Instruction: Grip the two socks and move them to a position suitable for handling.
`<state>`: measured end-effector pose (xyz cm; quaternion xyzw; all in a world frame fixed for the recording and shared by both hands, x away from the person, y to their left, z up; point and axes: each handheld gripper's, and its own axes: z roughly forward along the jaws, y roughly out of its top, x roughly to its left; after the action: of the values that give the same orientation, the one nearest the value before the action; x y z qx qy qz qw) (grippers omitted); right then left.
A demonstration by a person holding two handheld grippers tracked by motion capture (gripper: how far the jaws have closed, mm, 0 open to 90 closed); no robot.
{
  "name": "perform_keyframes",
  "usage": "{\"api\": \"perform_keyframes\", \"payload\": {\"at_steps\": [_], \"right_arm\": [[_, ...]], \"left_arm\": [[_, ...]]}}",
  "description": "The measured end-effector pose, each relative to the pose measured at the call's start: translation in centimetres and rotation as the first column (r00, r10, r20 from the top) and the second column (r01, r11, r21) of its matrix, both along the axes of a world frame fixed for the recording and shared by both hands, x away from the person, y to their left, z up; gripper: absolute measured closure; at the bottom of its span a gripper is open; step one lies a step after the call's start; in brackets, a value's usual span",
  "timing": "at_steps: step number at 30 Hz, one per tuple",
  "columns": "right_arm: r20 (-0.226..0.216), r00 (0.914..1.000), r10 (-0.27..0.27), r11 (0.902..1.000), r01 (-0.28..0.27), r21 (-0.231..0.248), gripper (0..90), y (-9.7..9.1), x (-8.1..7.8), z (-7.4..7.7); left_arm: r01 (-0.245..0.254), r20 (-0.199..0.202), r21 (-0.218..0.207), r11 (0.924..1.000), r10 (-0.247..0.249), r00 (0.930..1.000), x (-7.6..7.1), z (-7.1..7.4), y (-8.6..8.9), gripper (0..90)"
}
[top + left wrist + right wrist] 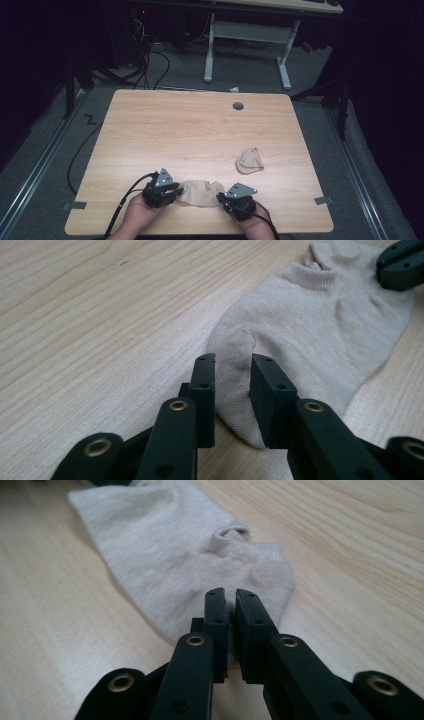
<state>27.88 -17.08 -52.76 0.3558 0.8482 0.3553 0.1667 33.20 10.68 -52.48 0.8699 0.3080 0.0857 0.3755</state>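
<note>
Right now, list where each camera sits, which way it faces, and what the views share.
High view: above the person's side, looking forward and down on the table; hands, left gripper, right gripper.
Left gripper view: rides the left gripper, looking along the sock; its jaws stand apart.
Right gripper view: rides the right gripper, looking along the sock's other end; jaws nearly closed.
All share this sock.

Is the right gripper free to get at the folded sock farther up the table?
Probably yes: bare table lies between the right gripper and the folded sock.
</note>
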Motion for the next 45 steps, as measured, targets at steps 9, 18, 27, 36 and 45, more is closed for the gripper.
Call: {"api": "perform_keyframes", "payload": {"at_steps": [9, 18, 27, 36, 45], "right_arm": [[0.012, 0.9999, -0.003, 0.9989, 0.003, 0.046, 66.6, -0.7, -0.1, 0.3], [0.099, 0.9690, -0.226, 0.9709, 0.216, 0.103, 62.2, -5.8, 3.0, 1.9], [0.087, 0.9077, -0.411, 0.9116, 0.406, 0.062, 66.4, -9.0, 8.3, 2.7], [0.115, 0.9289, -0.352, 0.9321, 0.359, -0.048, 50.8, -6.7, 9.5, 1.7], [0.105, 0.9048, -0.413, 0.9099, 0.415, 0.001, 78.4, -9.3, 8.4, 2.1]], "left_arm": [[-0.009, 0.059, -0.026, 0.9996, 0.011, 0.9982, -0.8, 1.2, 0.7, 57.7], [-0.160, 0.070, -0.131, 0.9785, 0.170, 0.9830, -0.3, 2.6, 6.4, 51.1], [-0.221, 0.054, -0.150, 0.9637, 0.231, 0.9715, 0.4, 2.0, 8.2, 49.6], [-0.205, 0.057, -0.131, 0.9700, 0.214, 0.9752, 0.3, 1.9, 7.5, 49.5], [-0.196, 0.061, -0.121, 0.9731, 0.205, 0.9769, 0.3, 1.8, 7.4, 49.3]]}}
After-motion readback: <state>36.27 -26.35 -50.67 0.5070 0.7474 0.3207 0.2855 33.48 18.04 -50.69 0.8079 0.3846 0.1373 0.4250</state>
